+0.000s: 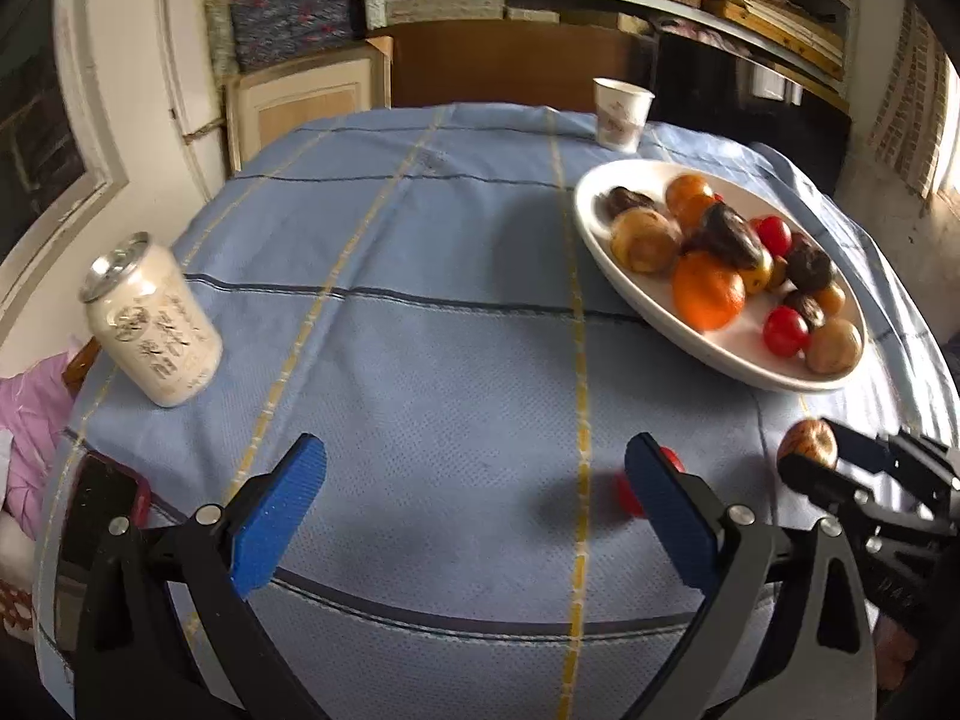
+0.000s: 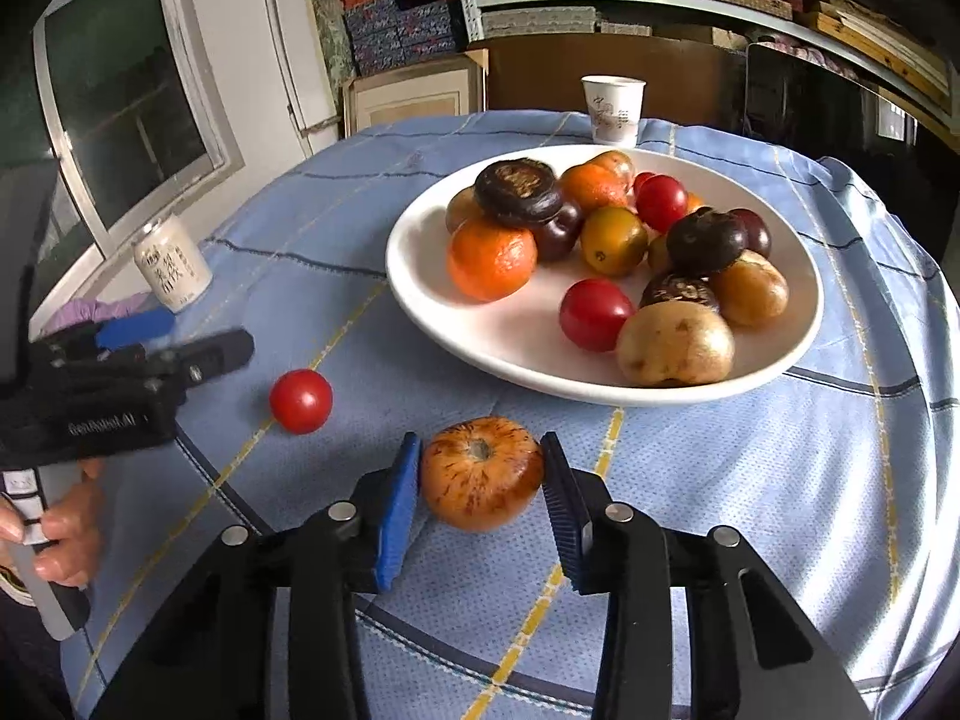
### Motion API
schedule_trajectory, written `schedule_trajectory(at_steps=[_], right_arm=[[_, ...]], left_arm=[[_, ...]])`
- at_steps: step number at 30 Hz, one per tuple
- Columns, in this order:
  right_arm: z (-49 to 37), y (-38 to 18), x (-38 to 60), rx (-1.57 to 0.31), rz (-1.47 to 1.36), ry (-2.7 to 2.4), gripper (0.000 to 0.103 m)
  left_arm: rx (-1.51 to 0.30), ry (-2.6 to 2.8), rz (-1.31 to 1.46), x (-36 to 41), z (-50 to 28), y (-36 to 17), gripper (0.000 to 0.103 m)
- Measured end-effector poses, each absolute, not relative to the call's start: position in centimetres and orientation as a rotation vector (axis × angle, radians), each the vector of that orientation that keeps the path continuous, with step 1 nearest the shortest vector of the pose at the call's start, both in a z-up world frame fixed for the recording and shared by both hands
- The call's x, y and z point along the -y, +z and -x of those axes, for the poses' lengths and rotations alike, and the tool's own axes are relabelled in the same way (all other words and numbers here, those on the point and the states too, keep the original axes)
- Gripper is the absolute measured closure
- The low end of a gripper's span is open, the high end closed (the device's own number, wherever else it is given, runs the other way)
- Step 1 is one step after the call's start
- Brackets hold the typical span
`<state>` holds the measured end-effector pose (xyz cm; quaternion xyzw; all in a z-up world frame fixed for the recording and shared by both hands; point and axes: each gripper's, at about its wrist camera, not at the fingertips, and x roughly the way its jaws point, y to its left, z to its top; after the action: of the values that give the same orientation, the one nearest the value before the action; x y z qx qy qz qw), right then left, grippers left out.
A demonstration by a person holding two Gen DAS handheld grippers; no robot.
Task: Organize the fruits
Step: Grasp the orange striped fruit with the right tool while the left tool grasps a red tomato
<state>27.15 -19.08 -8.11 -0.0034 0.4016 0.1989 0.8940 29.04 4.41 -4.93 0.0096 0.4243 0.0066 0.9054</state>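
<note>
A round table is covered by a blue cloth (image 2: 750,480) with yellow and dark lines. A speckled orange-brown fruit (image 2: 482,472) is held between the two blue pads of the right gripper (image 2: 480,495), just in front of a white plate (image 2: 420,276). The jaws are pressed against both sides of the fruit, so it is pinched. In the left wrist view the same fruit (image 1: 807,444) is seen at the tip of the right gripper (image 1: 810,459), just beside the near rim of the plate (image 1: 591,222). Whether the fruit is touching the cloth or lifted a little cannot be told. The left gripper (image 1: 474,507) is held low over the cloth (image 1: 420,300) with its jaws spread wide, and nothing is held between them. A small red tomato (image 2: 300,401) is seen lying on the cloth, apart from the plate and close to the left gripper (image 2: 174,339); in the left wrist view this tomato (image 1: 630,495) is partly hidden behind the right blue pad. The plate is piled with fruits: oranges, red tomatoes, dark purple ones and brown ones. A pale can (image 1: 153,324) is stood near the left edge of the table. A paper cup (image 2: 613,108) is stood at the far side, just behind the plate.
</note>
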Motion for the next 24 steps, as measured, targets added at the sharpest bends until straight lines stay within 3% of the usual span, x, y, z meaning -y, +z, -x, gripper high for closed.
schedule_trajectory(at_steps=[6,11,16,24], right_arm=[[-26.4,-7.4,20.5,-0.82,-0.057,0.425,0.063],[-25.8,-7.1,21.2,-0.81,-0.077,0.424,0.063],[-25.6,-6.9,21.9,-0.805,-0.1,0.418,0.063],[-25.6,-6.7,22.2,-0.802,-0.113,0.415,0.063]], left_arm=[[-0.861,-0.114,-0.089,-1.5,-28.4,-5.3,0.006],[-0.853,-0.177,-0.154,0.5,-28.0,-6.0,0.032],[-0.885,-0.21,-0.135,0.6,-28.6,-6.8,0.048],[-0.907,-0.213,-0.124,0.7,-29.3,-7.5,0.059]])
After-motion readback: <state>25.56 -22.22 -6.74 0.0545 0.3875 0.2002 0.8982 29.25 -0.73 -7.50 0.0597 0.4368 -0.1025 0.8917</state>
